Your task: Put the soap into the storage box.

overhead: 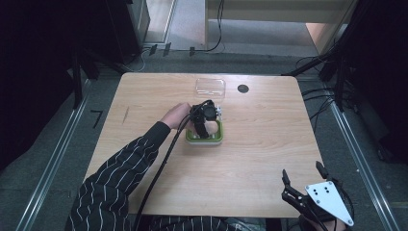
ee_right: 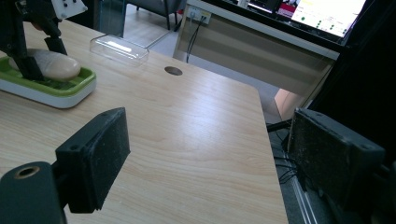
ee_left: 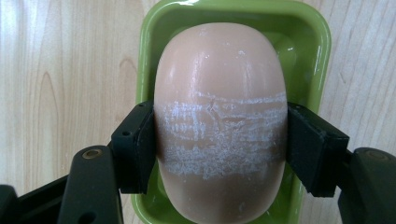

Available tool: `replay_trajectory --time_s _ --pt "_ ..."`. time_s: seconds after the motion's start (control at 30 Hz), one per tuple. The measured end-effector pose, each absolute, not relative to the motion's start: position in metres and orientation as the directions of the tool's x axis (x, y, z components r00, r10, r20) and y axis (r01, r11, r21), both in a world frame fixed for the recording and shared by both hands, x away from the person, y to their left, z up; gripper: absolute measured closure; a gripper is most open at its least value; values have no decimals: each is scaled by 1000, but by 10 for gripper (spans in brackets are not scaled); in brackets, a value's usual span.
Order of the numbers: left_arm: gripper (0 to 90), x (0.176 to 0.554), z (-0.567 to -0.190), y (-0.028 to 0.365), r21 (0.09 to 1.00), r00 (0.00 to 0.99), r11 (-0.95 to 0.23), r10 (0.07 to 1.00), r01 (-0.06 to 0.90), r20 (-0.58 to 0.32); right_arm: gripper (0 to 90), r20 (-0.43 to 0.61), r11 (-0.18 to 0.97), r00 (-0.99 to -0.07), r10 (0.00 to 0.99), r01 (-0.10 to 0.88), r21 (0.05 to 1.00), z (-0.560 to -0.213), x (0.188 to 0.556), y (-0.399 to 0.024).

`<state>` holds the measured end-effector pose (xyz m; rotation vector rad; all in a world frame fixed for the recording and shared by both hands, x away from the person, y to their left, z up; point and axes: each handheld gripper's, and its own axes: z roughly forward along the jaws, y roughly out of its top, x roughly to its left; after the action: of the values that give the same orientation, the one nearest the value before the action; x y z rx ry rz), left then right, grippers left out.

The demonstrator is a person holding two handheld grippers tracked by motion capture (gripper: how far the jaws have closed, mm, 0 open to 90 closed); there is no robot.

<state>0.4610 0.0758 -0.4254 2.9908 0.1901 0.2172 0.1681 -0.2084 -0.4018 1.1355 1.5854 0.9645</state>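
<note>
In the left gripper view the soap (ee_left: 219,121) covers most of the dish (ee_left: 149,46) floor, and the picture's lower edge cuts off the near ends of both. The pads (ee_left: 140,144) hide the soap's flanks where they press. From the high view the left gripper (overhead: 204,126) and hand (overhead: 174,115) cover the soap and much of the dish beneath. In the right gripper view the picture's left edge cuts off the dish (ee_right: 70,91) and the soap's (ee_right: 56,65) far end. The lid (overhead: 210,86) beyond the dish is clear, its edges faint.

no legible text, labels or brands, monitor (ee_right: 327,11) screen too blurry to read
</note>
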Motion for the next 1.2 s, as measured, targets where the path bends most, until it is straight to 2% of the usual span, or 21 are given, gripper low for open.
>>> replay_trajectory --time_s 1.2 --pt "330 463 -435 77 118 983 -989 105 88 150 134 -237 265 -140 961 231 936 -402 168 -208"
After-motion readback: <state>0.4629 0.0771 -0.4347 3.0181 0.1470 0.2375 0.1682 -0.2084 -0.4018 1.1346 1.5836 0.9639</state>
